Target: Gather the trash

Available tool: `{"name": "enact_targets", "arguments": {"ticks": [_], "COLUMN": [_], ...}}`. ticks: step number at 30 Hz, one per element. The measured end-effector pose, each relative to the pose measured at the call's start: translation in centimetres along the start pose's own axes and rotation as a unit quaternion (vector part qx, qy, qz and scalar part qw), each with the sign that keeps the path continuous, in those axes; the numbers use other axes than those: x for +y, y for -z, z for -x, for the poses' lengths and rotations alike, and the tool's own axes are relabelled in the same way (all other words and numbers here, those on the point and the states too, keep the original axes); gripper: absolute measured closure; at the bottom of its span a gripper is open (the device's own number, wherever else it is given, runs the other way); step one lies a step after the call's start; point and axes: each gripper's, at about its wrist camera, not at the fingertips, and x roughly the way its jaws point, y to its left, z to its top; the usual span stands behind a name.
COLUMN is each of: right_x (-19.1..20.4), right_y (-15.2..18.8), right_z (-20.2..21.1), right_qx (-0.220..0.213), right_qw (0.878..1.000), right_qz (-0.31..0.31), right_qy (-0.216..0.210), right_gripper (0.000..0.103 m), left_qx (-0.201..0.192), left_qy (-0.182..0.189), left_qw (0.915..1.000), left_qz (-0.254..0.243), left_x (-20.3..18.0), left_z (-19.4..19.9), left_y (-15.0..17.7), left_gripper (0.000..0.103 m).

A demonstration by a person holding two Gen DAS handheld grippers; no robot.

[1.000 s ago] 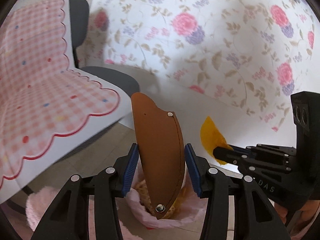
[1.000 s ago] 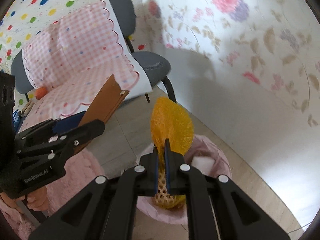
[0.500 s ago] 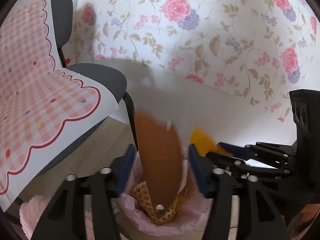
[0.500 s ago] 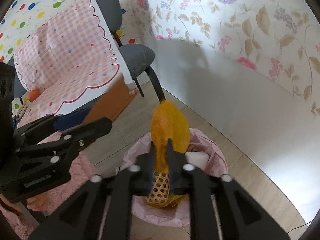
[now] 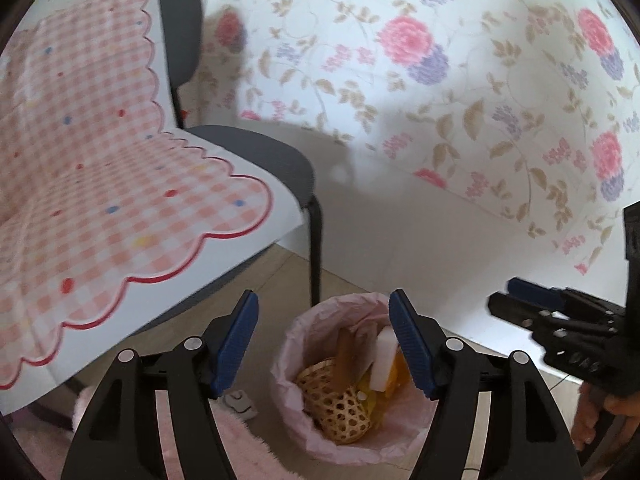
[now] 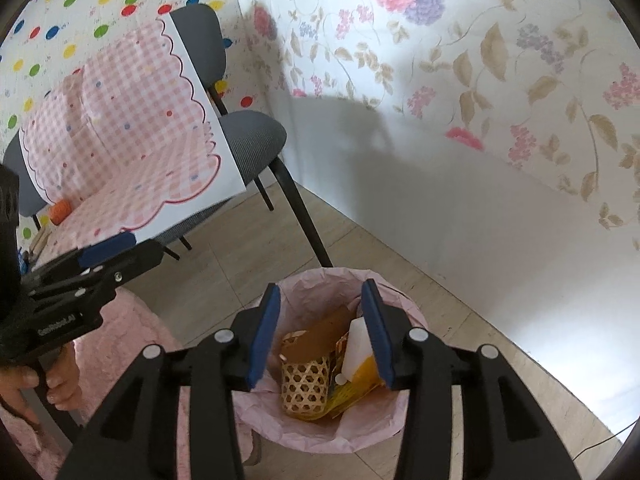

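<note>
1. Your left gripper (image 5: 322,344) hangs over the bin (image 5: 294,340) with its jaws spreading and nothing between the pads; you see only the bin's contents through the gap.
2. Your right gripper (image 6: 322,332) is likewise above the bin, jaws opening, pads bare, pinching nothing.
3. The trash is in the bin: a woven basket (image 6: 305,384) low at the front, a brown flat piece (image 6: 320,330) leaning over it, a white block (image 6: 356,346) against the right side, and yellow mesh (image 6: 360,380) under the block.
4. The bin has a thin pink liner (image 6: 320,432). It looks soft and easy to snag, so keep your pads off its rim.
5. Handling, as a judgement: the brown piece looks stiff and light, so pinch it across its flat faces. The basket looks light but crushable; take its rim gently. The mesh is limp and will drape, so grab a bunched fold. The white block looks light and a little squashy.
6. The bin looks about half full, with pieces standing on end. Anything more you drop in may perch on the brown piece rather than settle.
7. A small pale scrap (image 5: 240,402) lies on the floor just left of the bin, by the pink rug (image 5: 244,448). I cannot tell what it is; it may be your next pick.
</note>
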Motion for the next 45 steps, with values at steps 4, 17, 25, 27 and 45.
{"name": "enact_targets", "arguments": {"ticks": [4, 17, 25, 27, 45], "right_x": [1.8, 11.0, 17.6, 18.7, 24.9], "right_y": [-0.6, -3.5, -5.3, -5.7, -5.0], "right_z": [1.8, 5.2, 5.5, 5.5, 5.7], "right_qx": [-0.009, -0.045, -0.051, -0.05, -0.039], "right_qw": [1.0, 0.994, 0.984, 0.984, 0.97], "right_qz": [0.006, 0.082, 0.138, 0.143, 0.208], "right_qy": [-0.009, -0.063, -0.095, -0.097, -0.12], "right_gripper": [0.037, 0.006, 0.006, 0.006, 0.006], "left_qx": [-0.007, -0.006, -0.042, -0.04, -0.019], "left_qy": [-0.022, -0.149, -0.221, -0.238, -0.312], "left_qw": [0.9996, 0.9864, 0.9678, 0.9629, 0.9365], "left_qz": [0.014, 0.069, 0.112, 0.12, 0.159], "left_x": [1.0, 7.4, 11.4, 12.0, 16.3], "left_z": [2.5, 11.9, 18.0, 19.0, 24.1], "left_y": [-0.2, 0.0, 1.0, 1.2, 3.4], "left_gripper": [0.016, 0.01, 0.006, 0.006, 0.006]}}
